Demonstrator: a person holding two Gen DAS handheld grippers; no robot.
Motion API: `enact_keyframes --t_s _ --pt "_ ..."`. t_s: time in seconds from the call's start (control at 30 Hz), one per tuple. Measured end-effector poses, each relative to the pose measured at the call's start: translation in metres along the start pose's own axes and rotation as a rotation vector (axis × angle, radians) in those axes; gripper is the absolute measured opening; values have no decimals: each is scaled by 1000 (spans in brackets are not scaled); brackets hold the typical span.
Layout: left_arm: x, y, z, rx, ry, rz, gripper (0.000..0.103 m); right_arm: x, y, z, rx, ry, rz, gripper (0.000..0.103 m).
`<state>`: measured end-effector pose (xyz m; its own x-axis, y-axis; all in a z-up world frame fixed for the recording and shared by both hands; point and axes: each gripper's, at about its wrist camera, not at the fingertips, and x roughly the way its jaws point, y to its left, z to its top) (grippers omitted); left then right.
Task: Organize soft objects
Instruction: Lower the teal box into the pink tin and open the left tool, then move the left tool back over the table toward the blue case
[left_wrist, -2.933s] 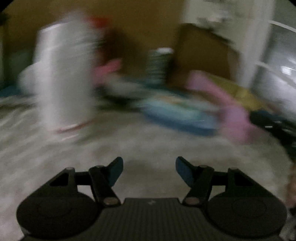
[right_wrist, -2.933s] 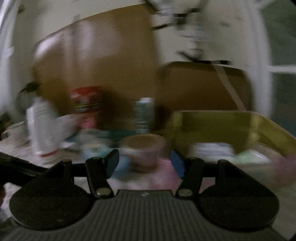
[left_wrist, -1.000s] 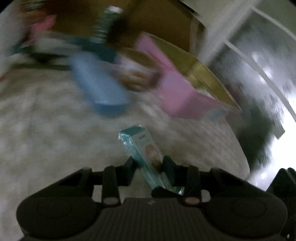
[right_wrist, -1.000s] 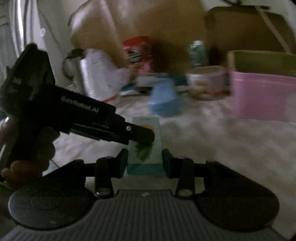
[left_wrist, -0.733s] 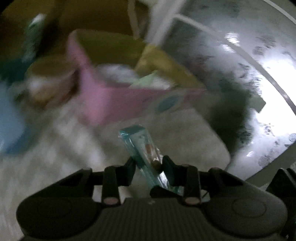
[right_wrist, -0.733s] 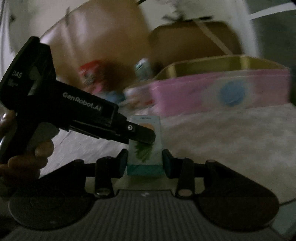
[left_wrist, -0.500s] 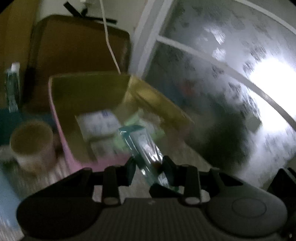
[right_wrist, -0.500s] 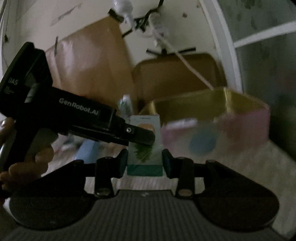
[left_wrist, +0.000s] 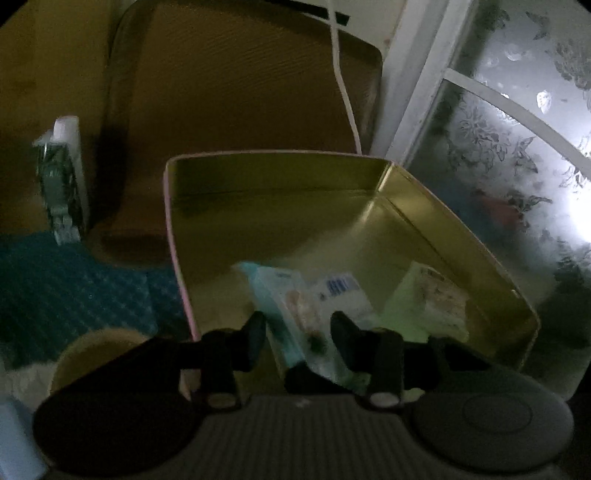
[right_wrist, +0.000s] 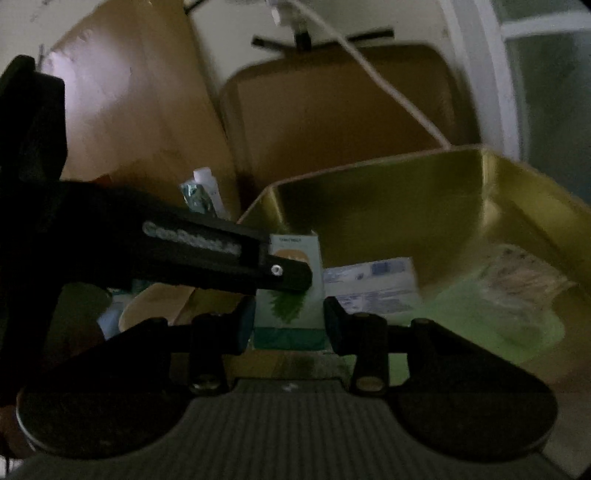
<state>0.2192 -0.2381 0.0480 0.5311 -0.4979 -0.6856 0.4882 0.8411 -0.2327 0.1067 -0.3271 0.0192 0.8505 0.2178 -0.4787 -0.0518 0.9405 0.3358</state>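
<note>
Both the left gripper (left_wrist: 297, 334) and the right gripper (right_wrist: 289, 321) have their fingers clamped on one teal tissue pack (right_wrist: 291, 291), held above the gold-lined tin box (left_wrist: 280, 177).

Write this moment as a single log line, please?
phase: placing | held: tissue pack | by: left gripper, right gripper | over: gold tin | released: no

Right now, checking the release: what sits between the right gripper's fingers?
The teal tissue pack fills the right gripper; the left gripper pinches it too, right wrist view.
</note>
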Motion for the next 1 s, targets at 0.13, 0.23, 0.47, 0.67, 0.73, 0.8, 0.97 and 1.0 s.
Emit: enact_keyframes --t_s 0.13,0.23,0.47,0.67,0.73,0.8,0.97,1.0 --pt "-11 -6 -3 15 -43 -4 54 8 1 1 19 -3 10 47" --pt "-37 -10 -7 26 -102 -2 54 -9 7 -6 12 -65 15 47" --pt "-99 -18 -41 53 -182 -1 56 -75 19 -37 32 -247 -55 47" --pt "-121 -15 -85 45 -145 50 61 -113 30 -70 89 -308 -123 50" --pt "-128 -10 -96 35 -135 68 61 -118 42 -79 73 -302 -143 50" --pt "-136 -5 -108 33 -132 84 61 -122 53 -84 75 -290 -152 50" --pt "-150 12 -132 15 -139 146 62 -124 67 -97 80 -235 -145 50" --pt "-152 15 -137 11 -141 161 64 -123 69 -99 79 -220 -141 50"
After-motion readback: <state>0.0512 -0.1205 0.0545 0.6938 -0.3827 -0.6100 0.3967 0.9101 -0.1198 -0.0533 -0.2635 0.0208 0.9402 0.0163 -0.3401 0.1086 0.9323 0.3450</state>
